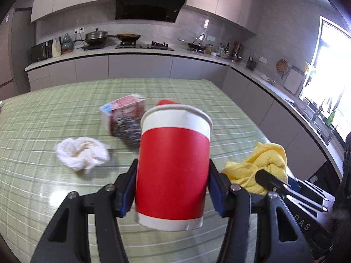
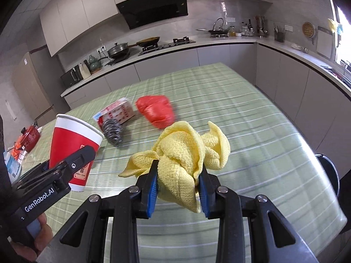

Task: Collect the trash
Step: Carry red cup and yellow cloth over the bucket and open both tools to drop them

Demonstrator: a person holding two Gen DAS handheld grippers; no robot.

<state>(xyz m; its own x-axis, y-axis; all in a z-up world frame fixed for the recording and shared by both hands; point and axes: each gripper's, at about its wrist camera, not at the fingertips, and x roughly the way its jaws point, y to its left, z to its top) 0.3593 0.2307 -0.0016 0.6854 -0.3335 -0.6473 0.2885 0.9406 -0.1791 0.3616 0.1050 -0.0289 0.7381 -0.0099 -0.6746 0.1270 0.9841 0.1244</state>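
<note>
Two grippers carry loads above the green checked table (image 1: 43, 114). From the left wrist, the left gripper (image 1: 172, 188) pinches a red paper cup (image 1: 173, 164) upright by its sides, likely so nothing spills; a white tissue wad (image 1: 82, 154) lies mid-table. From the right wrist, the right gripper (image 2: 178, 188) pinches a bunched yellow cloth (image 2: 186, 153), clear of the red bag (image 2: 156, 110) toward the far edge.

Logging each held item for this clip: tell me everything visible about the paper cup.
The cup is a paper cup, red with a white band under its rolled rim and a white band at the base, and a printed label on one side. It looks empty inside as far as the left view shows. It is upright, slightly tilted, lifted clear of the table, clamped at mid-body between the left gripper's blue pads. Nothing else touches it.
</note>
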